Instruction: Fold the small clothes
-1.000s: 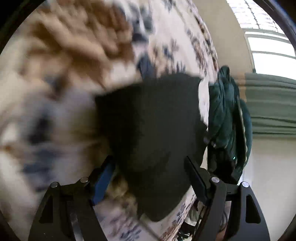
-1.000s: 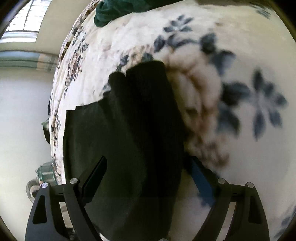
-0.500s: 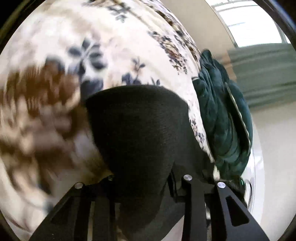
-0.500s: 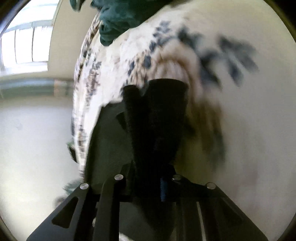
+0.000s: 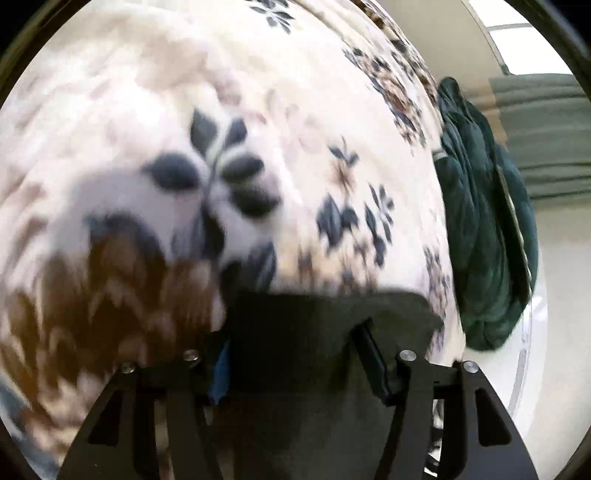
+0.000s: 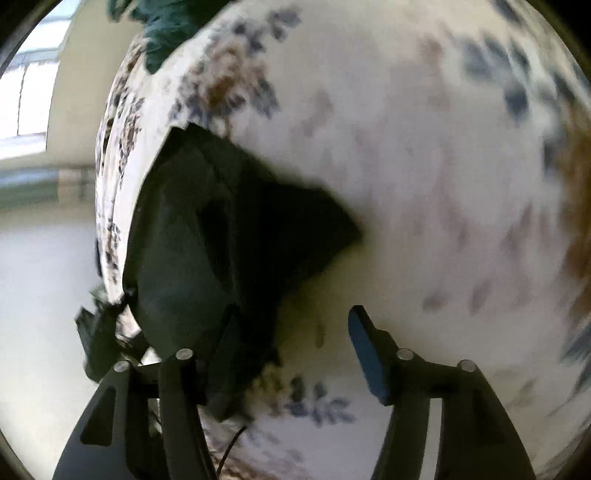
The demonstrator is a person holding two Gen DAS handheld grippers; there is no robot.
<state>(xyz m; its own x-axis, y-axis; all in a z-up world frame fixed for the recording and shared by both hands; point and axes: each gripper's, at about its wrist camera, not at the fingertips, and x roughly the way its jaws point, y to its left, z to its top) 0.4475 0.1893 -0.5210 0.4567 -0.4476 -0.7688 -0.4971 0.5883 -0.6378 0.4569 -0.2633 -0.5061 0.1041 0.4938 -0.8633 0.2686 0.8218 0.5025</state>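
A small black garment (image 6: 221, 229) lies folded on the floral bedspread (image 6: 424, 147), one corner pointing right. My right gripper (image 6: 295, 343) hovers at its near edge with jaws opening. Its left finger (image 6: 229, 343) is over the cloth, its blue-padded right finger (image 6: 365, 354) over bare bedspread, and nothing is pinched. In the left wrist view the black garment (image 5: 317, 321) fills the bottom, its straight edge running across. My left gripper (image 5: 293, 354) is also opening. The cloth lies flat between and under its fingers, and the pads stand apart from it.
A heap of dark green clothing (image 5: 487, 229) sits at the bed's right edge in the left wrist view, and shows as the green heap (image 6: 166, 26) at the top left in the right wrist view. Pale floor and a window lie beyond the bedspread (image 5: 258, 110).
Half a second ago both grippers were shut on the raised black cloth. Both have since let go and spread their jaws, and the garment lies folded on the bedspread.
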